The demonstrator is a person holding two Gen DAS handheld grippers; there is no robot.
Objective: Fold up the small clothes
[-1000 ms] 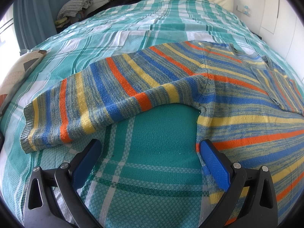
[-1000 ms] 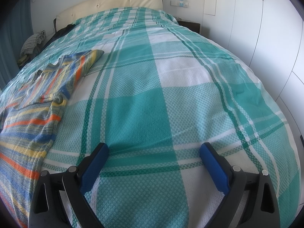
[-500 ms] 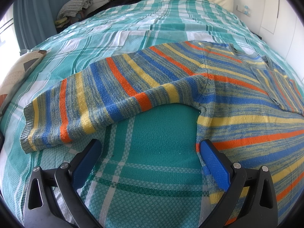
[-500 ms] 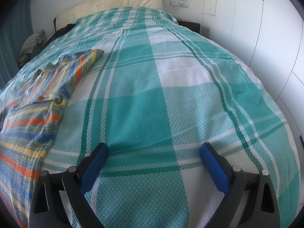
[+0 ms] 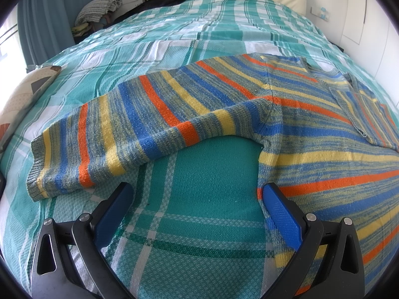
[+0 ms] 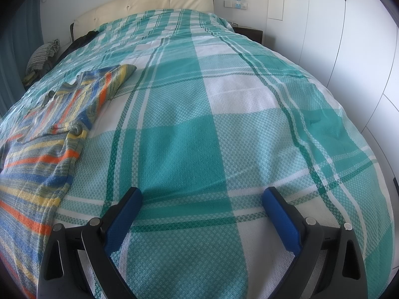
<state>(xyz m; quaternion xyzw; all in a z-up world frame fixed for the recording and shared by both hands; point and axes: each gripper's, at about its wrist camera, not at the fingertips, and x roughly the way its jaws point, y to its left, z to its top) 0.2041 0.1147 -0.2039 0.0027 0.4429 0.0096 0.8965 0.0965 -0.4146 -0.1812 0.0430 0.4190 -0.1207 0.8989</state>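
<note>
A small knitted sweater (image 5: pixel 286 114) with orange, yellow and blue stripes lies flat on the bed. One sleeve (image 5: pixel 104 137) stretches out to the left in the left wrist view, and the other sleeve looks folded over the chest at the right. My left gripper (image 5: pixel 197 204) is open just below the armpit, its right finger at the sweater's side edge, nothing between the fingers. In the right wrist view the sweater (image 6: pixel 45 149) lies at the far left. My right gripper (image 6: pixel 202 206) is open over bare bedspread, to the right of the garment.
A teal and white checked bedspread (image 6: pixel 224 114) covers the bed. A cream headboard (image 6: pixel 149 2) and dark clothes (image 5: pixel 159 0) are at the far end. A patterned pillow (image 5: pixel 20 99) lies at the left edge. White wardrobe doors (image 6: pixel 349 37) stand right of the bed.
</note>
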